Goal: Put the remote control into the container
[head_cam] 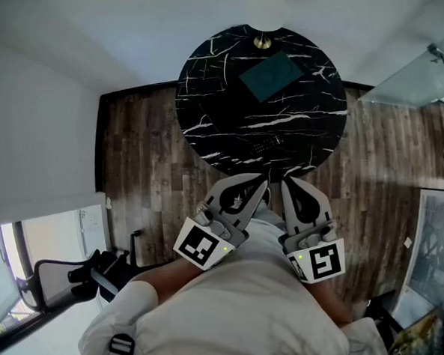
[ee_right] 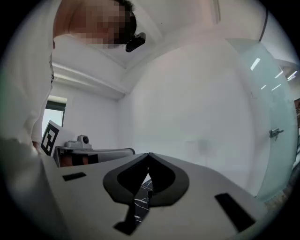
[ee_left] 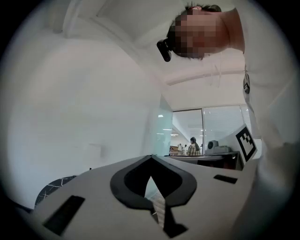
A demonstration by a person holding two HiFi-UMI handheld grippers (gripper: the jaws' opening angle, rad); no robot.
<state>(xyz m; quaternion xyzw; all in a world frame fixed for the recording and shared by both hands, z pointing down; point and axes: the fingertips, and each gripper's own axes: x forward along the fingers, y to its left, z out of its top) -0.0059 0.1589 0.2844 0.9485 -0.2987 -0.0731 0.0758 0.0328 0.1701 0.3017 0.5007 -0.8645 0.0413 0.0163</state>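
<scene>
Round black marble table (head_cam: 210, 99) out front, with the teal container (head_cam: 270, 76) toward its far side. Both claws sit by the chest: left gripper (head_cam: 261, 184) closed on nothing, right gripper (head_cam: 288, 185) closed and empty too. The dark remote control (head_cam: 268, 142) lies faintly visible nearer the front edge. Best to open a claw wide first, then come down across its narrow width.

**3 Cameras Sharing 1 Table**

The head camera is looking steeply down from high above the table (head_cam: 260, 95), with the left gripper (head_cam: 261, 184) and right gripper (head_cam: 288, 184) close below it. Each gripper camera is riding low behind its jaws, facing outward and slightly upward at a wall (ee_left: 93, 117). All 3 are catching the table.
</scene>
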